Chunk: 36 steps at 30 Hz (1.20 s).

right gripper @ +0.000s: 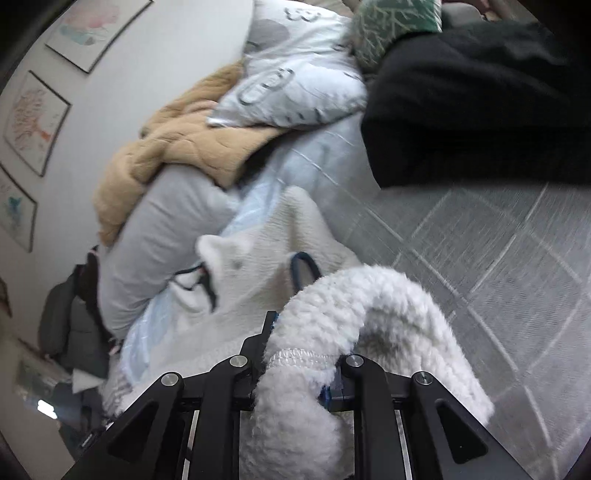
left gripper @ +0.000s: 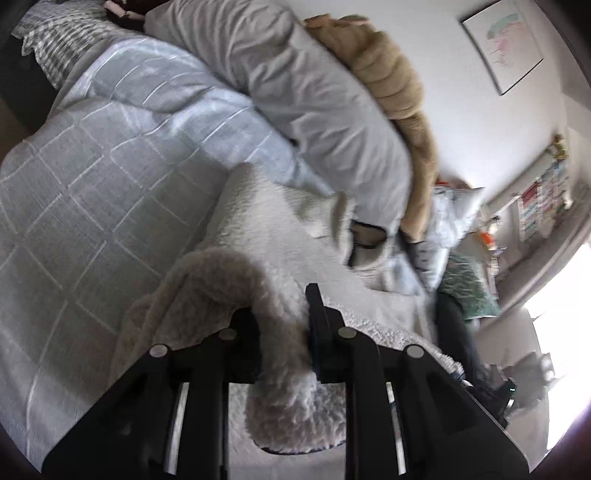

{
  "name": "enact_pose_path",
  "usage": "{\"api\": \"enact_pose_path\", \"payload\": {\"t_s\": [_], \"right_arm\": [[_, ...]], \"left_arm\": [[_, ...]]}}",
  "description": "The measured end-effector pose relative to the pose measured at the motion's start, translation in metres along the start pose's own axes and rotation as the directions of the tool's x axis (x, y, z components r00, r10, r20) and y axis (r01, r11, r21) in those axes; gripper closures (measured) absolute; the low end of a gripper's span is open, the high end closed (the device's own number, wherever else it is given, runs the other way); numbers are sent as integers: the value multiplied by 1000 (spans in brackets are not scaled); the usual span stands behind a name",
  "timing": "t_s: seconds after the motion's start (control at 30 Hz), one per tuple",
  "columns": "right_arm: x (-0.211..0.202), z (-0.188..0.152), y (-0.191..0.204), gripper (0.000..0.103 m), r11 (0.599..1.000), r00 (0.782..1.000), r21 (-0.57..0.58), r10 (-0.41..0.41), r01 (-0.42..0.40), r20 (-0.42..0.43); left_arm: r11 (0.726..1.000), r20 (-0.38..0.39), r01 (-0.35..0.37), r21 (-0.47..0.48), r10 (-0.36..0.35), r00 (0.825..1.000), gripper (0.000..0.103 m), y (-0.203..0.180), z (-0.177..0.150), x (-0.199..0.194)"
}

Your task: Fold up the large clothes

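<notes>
A white fleece garment (left gripper: 280,229) with dark trim lies spread on a bed with a grey checked duvet (left gripper: 74,206). My left gripper (left gripper: 282,332) is shut on a thick fold of the fleece, which bulges up between and over its black fingers. In the right wrist view my right gripper (right gripper: 306,343) is shut on another edge of the fleece garment (right gripper: 258,236). That edge arches over the right finger and hides its tip. The rest of the garment stretches away toward the pillows, its dark-trimmed opening (right gripper: 303,266) showing.
A long grey pillow (left gripper: 306,96) and a tan quilted blanket (left gripper: 388,74) lie along the white wall. A patterned pillow (right gripper: 295,74), a green cushion (right gripper: 391,26) and a black garment (right gripper: 480,103) sit at the bed's far end. Framed pictures (right gripper: 33,122) hang on the wall.
</notes>
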State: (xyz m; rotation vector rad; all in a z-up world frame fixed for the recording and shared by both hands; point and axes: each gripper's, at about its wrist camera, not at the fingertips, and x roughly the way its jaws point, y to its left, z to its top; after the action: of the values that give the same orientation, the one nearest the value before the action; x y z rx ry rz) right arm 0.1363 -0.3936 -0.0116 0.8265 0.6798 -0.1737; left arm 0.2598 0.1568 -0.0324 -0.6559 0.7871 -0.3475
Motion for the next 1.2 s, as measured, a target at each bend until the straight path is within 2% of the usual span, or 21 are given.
{"api": "enact_pose_path", "payload": {"t_s": [0.1,0.2,0.27,0.33,0.37,0.4,0.43,0.47,0.5,0.63,0.73,0.8,0.9,1.0,1.13,1.2], "right_arm": [[24,-2,5,84,995,997,-50,-82,81,-8],[44,-2,7,83,985,991,-111,-131,129,-13],[52,0,5,81,984,991,-128,-129,125,-23],[50,2,6,76,984,992,-141,-119,112,-45],[47,4,7,74,984,992,-148,-107,97,-64],[43,5,7,68,985,993,-152,-94,82,-77],[38,7,8,60,987,993,-151,-69,54,-95],[33,8,8,55,988,993,-151,-49,33,-106],[26,10,9,47,988,994,-153,-35,18,-108],[-10,17,11,38,980,998,-197,-5,-8,-67],[-37,19,7,31,970,1000,-242,-22,24,9],[-47,19,-1,31,969,999,-245,-36,44,36],[-46,18,-9,31,963,995,-253,-85,93,43],[-37,12,-11,31,939,986,-304,-161,163,31],[-24,3,7,31,892,976,-401,-212,210,40],[-13,3,18,31,874,976,-436,-215,212,44]], "left_arm": [[998,-17,-65,4,65,998,78,8,-1,28],[997,-32,-73,-4,73,997,77,18,-2,49],[998,-43,-65,-6,64,997,75,19,-1,52],[998,-75,-62,-2,62,995,67,15,3,48],[999,-101,-53,7,53,994,59,12,5,44],[999,-120,-43,17,45,992,49,8,6,41],[999,-133,-41,25,44,990,43,5,8,36],[998,-135,-48,35,52,989,33,3,9,29],[997,-120,-56,53,62,991,26,0,11,20],[992,-61,-58,110,65,996,24,1,18,-10],[988,-19,-85,130,88,996,24,11,22,-29],[983,-4,-121,141,123,992,24,17,24,-33],[970,7,-183,159,185,983,24,23,24,-33],[959,-8,-225,170,230,973,24,27,21,-25],[945,-42,-217,246,234,971,24,13,14,-6],[925,-52,-224,305,252,966,24,1,10,9]]}}
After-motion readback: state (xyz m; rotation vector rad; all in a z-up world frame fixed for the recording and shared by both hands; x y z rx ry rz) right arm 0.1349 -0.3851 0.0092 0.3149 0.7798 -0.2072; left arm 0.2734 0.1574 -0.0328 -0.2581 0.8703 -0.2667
